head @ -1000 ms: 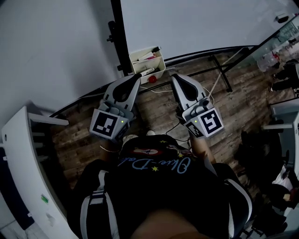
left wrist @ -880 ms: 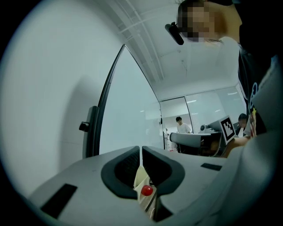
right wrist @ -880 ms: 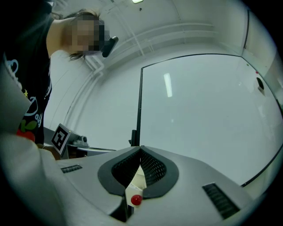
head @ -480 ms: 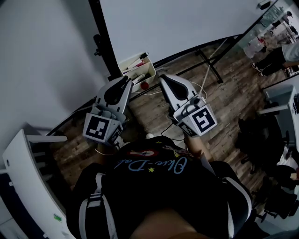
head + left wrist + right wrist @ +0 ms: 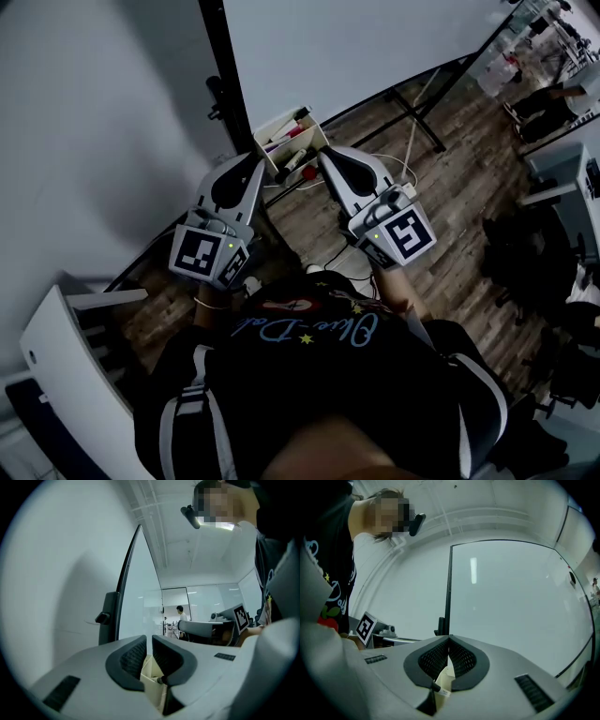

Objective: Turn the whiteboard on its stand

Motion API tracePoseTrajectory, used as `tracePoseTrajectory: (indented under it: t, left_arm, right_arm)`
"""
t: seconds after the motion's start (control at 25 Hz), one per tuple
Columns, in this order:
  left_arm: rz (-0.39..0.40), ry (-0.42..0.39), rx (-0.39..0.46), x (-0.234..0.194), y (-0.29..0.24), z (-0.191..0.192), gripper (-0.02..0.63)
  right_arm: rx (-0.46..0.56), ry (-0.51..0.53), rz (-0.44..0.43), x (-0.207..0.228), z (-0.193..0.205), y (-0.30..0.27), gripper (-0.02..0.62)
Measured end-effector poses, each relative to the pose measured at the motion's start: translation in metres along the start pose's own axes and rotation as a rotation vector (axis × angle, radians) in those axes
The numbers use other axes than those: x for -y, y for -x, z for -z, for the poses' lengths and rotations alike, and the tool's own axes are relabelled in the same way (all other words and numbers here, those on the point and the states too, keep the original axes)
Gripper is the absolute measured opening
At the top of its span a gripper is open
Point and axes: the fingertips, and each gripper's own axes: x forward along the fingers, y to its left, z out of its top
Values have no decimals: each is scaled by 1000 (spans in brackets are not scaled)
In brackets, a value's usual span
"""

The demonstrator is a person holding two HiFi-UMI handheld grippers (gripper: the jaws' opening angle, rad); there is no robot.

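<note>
The whiteboard (image 5: 356,47) stands on a black frame, with its left post (image 5: 218,89) carrying a clamp knob. A white marker tray (image 5: 277,125) hangs at the board's lower left corner. My left gripper (image 5: 262,161) points level at the tray's left side; its jaws have just been opening and show a narrow gap with nothing between them (image 5: 149,637). My right gripper (image 5: 323,153) sits at the tray's right side, its pads meeting at the tips (image 5: 449,638), holding nothing. The right gripper view faces the board (image 5: 511,597); the left gripper view sees it edge-on (image 5: 138,597).
The stand's black legs (image 5: 417,117) spread over the wooden floor, with cables (image 5: 394,173) and a small red object (image 5: 283,172) by them. White furniture (image 5: 66,375) stands at the left. Dark chairs (image 5: 525,262) and people (image 5: 553,89) are at the right.
Both grippers have moved forward a little, and their tips now flank the marker tray. The head view has shifted, so the board and tray sit differently in the picture.
</note>
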Motion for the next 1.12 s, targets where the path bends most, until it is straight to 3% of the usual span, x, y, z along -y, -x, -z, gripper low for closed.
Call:
tracePoseTrajectory:
  t: [0.76,1.12]
  left_arm:
    - [76,-20,-13,-50,-3,6,69]
    - [62,-25,-15,-70,-10,8,163]
  right_arm:
    - [-1,49,141,-10,1,-30,35]
    - [-7,55,167,-6,6,-39,35]
